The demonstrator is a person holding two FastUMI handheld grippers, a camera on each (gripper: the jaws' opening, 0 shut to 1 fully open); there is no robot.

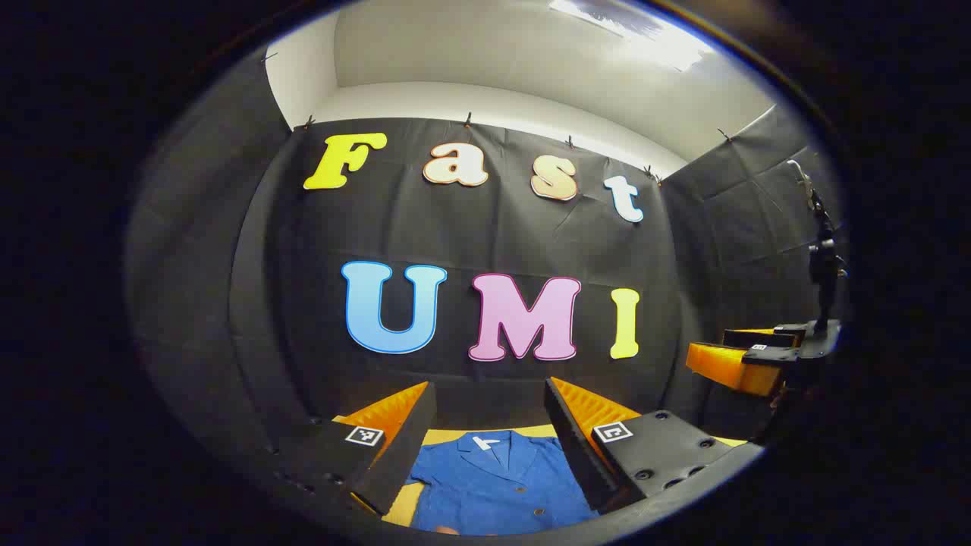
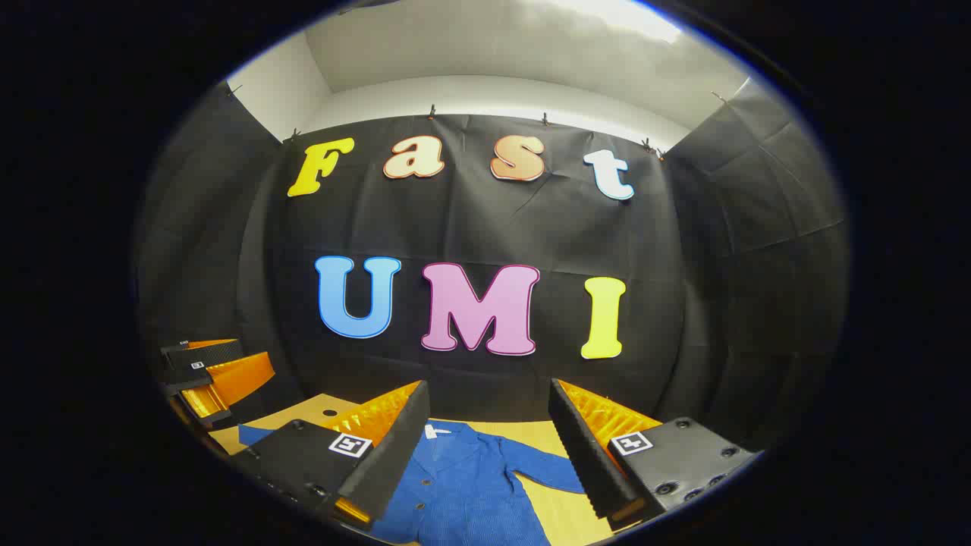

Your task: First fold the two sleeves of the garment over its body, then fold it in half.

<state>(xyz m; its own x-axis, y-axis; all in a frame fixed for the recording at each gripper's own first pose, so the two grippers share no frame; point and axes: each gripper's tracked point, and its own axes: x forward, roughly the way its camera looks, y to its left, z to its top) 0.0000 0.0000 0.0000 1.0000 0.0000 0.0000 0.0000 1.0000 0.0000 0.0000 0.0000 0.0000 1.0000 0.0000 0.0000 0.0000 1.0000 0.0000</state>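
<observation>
- A pale yellowish worktop (image 2: 565, 516) stands in a booth hung with black cloth; above the cloth are a white wall and ceiling with a bright light panel (image 1: 645, 30).
- A blue buttoned garment (image 1: 493, 485) lies flat on the worktop, collar toward the back wall, one sleeve (image 2: 542, 466) spread out to the side (the sleeves are not yet folded).
- The left gripper (image 1: 491, 425) hangs above the garment, its jaws wide apart and holding nothing.
- The right gripper (image 2: 489, 432) hovers likewise over the garment, jaws wide apart and empty.
- Both grippers are raised and point toward the back wall, side by side; each shows at the edge of the other's view.
</observation>
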